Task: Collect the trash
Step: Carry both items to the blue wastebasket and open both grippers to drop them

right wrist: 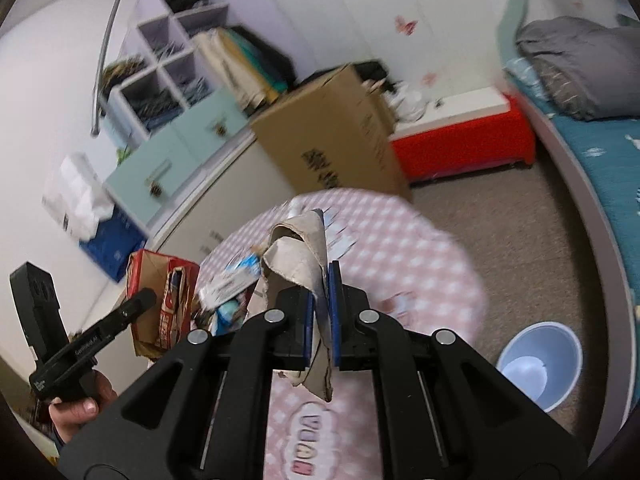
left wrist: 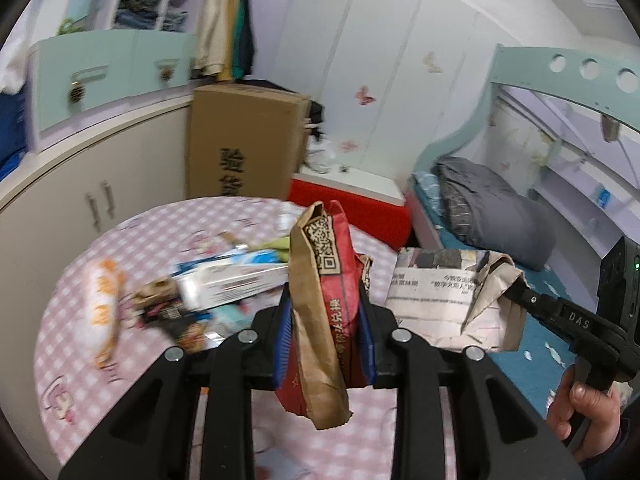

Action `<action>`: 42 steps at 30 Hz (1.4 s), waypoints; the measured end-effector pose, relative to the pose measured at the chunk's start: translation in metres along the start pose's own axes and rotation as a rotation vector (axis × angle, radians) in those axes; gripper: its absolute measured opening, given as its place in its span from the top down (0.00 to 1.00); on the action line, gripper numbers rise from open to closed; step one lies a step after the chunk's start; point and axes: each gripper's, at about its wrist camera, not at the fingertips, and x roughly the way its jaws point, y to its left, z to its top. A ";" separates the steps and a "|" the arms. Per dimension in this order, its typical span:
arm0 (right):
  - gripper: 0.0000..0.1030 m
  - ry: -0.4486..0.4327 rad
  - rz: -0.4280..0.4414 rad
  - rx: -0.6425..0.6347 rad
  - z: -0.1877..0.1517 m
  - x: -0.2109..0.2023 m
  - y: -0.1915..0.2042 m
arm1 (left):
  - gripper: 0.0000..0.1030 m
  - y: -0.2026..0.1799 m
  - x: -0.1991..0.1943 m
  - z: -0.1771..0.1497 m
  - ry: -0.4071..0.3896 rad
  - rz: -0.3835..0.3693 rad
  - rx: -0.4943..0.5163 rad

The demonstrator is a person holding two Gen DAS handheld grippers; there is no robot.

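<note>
— Red-and-brown paper bag [left wrist: 324, 300] sits pinched in the left gripper [left wrist: 326, 320], centre frame; the right gripper [right wrist: 321, 320] is clamped on crumpled newspaper [right wrist: 302, 256]. Both are lifted above the pink checked table [left wrist: 72, 320].

— So carrying's the step?

— Likely. Next: swing to the pale blue bin [right wrist: 540, 364], lower right on the floor, then release. More litter [left wrist: 224, 280] waits on the table.

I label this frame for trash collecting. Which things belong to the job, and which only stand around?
Job: red paper bag in left gripper; newspaper in right gripper; wrappers on table; blue bin.

Around: cardboard box, pillow, red bench.
</note>
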 end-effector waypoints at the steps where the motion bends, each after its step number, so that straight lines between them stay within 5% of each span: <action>1: 0.93 -0.017 -0.014 0.009 0.004 -0.008 -0.008 | 0.73 -0.009 0.003 0.002 0.002 -0.017 0.008; 10: 0.93 -0.109 -0.259 0.150 0.011 -0.070 -0.117 | 0.73 -0.128 0.062 0.005 0.098 -0.222 0.126; 17: 0.93 0.006 -0.458 0.269 -0.025 -0.056 -0.214 | 0.73 -0.225 0.145 -0.034 0.301 -0.346 0.202; 25: 0.93 0.189 -0.573 0.347 -0.072 -0.008 -0.302 | 0.73 -0.294 0.241 -0.103 0.515 -0.333 0.296; 31: 0.88 0.338 -0.574 0.444 -0.115 0.046 -0.363 | 0.73 -0.306 0.300 -0.137 0.633 -0.265 0.330; 32: 0.82 0.353 -0.568 0.462 -0.119 0.051 -0.369 | 0.73 -0.308 0.308 -0.141 0.655 -0.255 0.329; 35: 0.29 0.365 -0.515 0.559 -0.135 0.062 -0.392 | 0.73 -0.315 0.329 -0.152 0.692 -0.236 0.341; 42: 0.27 0.241 -0.528 0.639 -0.133 0.012 -0.393 | 0.66 -0.324 0.351 -0.174 0.768 -0.245 0.378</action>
